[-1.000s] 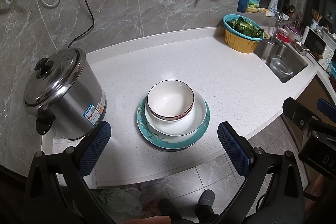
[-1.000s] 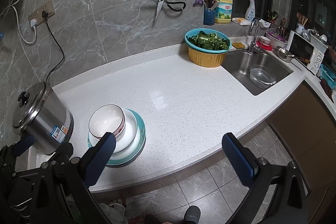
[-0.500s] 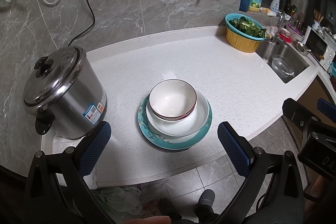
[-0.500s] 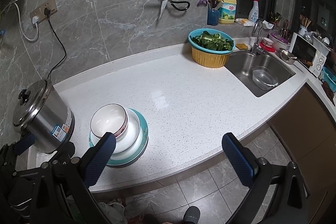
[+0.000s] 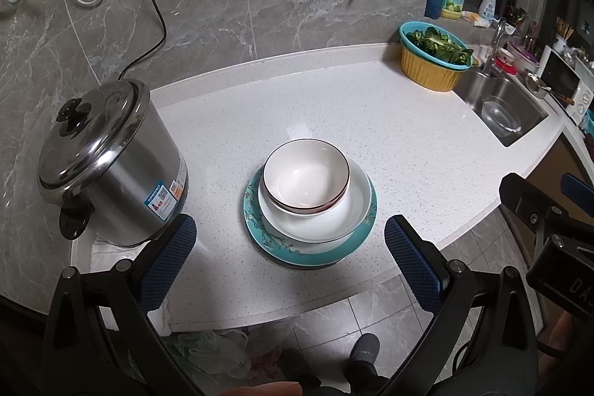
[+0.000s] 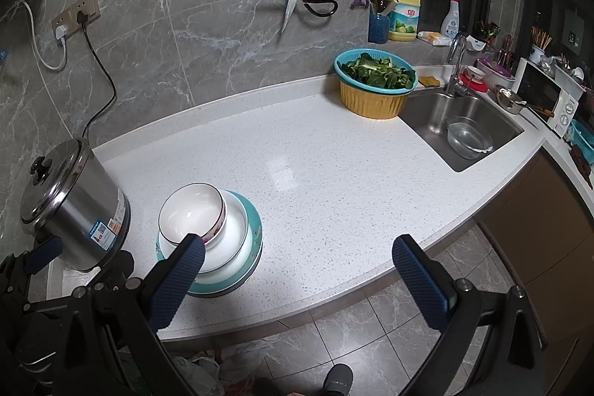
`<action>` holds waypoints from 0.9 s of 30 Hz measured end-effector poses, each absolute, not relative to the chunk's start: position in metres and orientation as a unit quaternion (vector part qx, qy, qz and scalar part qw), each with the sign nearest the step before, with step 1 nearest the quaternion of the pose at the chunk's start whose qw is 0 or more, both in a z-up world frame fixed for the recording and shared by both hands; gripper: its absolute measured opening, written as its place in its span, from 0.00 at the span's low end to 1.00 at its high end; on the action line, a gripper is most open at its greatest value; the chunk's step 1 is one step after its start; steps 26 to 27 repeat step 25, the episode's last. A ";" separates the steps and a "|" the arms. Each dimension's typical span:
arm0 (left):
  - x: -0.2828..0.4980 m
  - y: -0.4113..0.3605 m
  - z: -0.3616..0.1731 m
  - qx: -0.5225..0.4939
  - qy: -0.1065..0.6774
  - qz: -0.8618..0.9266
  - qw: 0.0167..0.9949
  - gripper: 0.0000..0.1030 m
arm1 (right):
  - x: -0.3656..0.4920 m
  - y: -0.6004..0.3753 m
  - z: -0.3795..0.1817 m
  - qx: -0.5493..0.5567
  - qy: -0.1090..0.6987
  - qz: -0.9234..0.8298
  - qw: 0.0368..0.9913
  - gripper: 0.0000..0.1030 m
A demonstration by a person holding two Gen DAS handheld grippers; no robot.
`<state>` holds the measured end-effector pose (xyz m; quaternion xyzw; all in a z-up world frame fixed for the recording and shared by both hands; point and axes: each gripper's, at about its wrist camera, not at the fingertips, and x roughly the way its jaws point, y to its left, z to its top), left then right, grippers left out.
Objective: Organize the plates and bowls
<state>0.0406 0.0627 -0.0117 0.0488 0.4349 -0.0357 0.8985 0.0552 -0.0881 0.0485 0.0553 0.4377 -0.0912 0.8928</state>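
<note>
Left wrist view: the left gripper (image 5: 289,251) is spread wide and empty, the dish stack lying just ahead between its fingers. The rimmed bowl (image 5: 306,177) sits in a white bowl (image 5: 345,210) on a teal plate (image 5: 315,247). Lift straight up, gripping one rim. The right gripper (image 6: 297,270), also spread and empty, has the stack beyond its left finger (image 6: 178,281).

The bowl (image 5: 306,176) sits in a deep plate (image 5: 334,218) atop a flat plate (image 5: 315,253) on the worktop (image 5: 371,143), right of the cooker (image 5: 111,166); the basket (image 5: 432,62) stands behind, beside the sink (image 5: 519,106).
</note>
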 end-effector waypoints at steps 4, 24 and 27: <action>0.043 0.063 -0.013 0.049 0.435 -0.036 0.898 1.00 | 0.055 -0.088 0.049 0.056 0.437 -0.092 0.893 1.00; 0.051 0.062 -0.013 0.049 0.433 -0.034 0.900 1.00 | 0.057 -0.089 0.050 0.055 0.438 -0.090 0.893 1.00; 0.051 0.062 -0.013 0.049 0.433 -0.035 0.900 1.00 | 0.058 -0.090 0.049 0.055 0.439 -0.090 0.892 1.00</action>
